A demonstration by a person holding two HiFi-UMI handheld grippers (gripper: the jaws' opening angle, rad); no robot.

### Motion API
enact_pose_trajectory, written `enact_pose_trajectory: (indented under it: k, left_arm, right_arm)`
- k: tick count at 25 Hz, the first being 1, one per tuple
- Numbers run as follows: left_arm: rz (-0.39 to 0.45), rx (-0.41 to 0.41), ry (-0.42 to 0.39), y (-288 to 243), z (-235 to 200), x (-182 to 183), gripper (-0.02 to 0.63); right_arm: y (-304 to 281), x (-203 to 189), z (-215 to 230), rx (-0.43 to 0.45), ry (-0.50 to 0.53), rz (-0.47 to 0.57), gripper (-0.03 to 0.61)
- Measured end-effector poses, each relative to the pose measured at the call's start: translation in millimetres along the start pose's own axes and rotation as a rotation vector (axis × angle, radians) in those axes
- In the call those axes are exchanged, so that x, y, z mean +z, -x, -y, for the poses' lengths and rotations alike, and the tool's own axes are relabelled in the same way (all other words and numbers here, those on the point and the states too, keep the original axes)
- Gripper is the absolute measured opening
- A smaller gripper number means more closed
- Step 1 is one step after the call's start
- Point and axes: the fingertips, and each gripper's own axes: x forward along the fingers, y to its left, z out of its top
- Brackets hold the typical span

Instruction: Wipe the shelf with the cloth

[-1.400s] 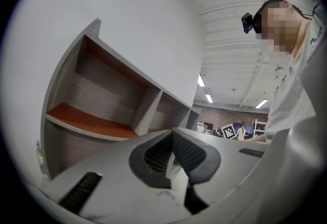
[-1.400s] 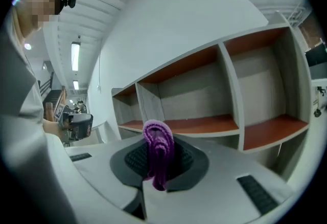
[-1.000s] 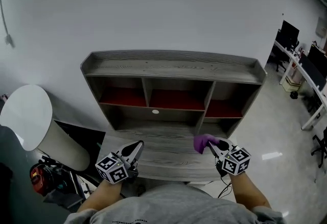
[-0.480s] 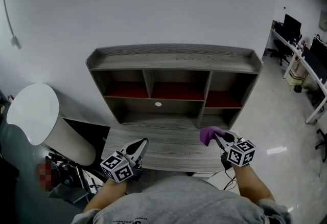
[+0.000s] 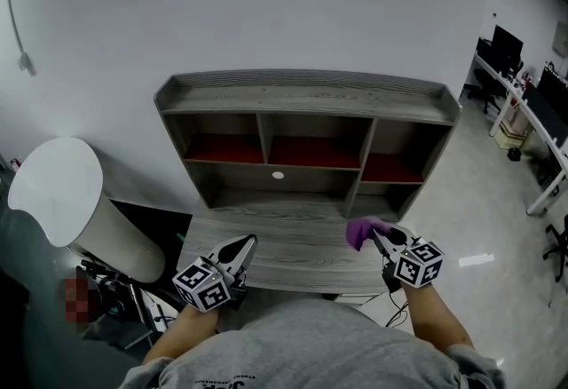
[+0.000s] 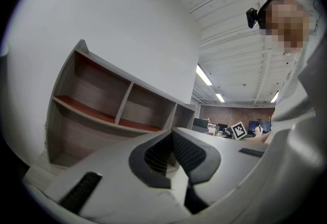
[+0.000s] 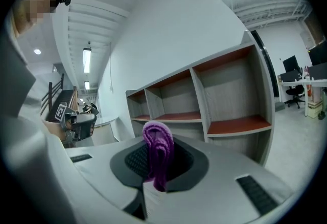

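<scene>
Cloth [image 7: 157, 149] bunches between right tool [image 7: 159, 171] jaws, lower end hidden.

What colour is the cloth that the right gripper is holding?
Purple. The cloth shows best in the right gripper view, pinched between the jaws.

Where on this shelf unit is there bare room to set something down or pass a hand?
On the grey wooden shelf unit, the rimmed top board is bare, as are the three red-floored compartments. The lower board is bare between the left gripper and the right gripper, which grips the purple cloth. Nowhere looks crowded.
</scene>
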Motion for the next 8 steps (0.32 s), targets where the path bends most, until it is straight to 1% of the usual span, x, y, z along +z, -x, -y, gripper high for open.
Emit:
enact_pose_trajectory:
  k: [8]
  left_arm:
    - [0.009,0.009,0.008,10.4,-11.5,-3.7,0.023]
  right_arm:
    - [-4.3,-8.0,-8.0,0.004,0.018,-0.008,0.057]
